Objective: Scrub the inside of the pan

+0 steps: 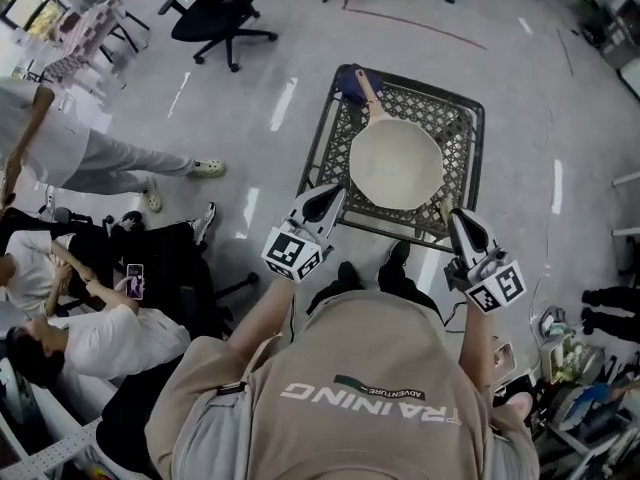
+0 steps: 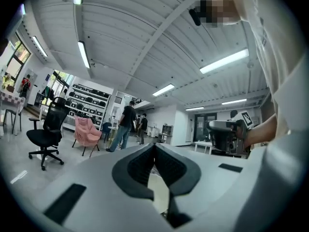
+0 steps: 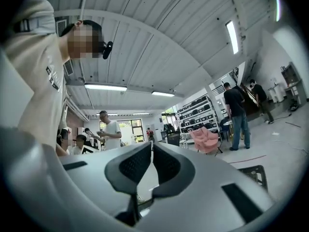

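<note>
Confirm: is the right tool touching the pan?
Apart. Right gripper view shows the right tool shut in open air; head view shows a gap to the pan.

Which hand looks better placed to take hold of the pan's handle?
Likely the left. The wooden handle points toward the far-left corner of the table, on the side of the left gripper; the right gripper would have to reach across the pan. Both are shut and empty.

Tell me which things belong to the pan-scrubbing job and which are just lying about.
Job: pan, mesh table, left gripper, right gripper, possibly blue thing by the handle.
Lying about: office chair, pink chair, bystanders.
</note>
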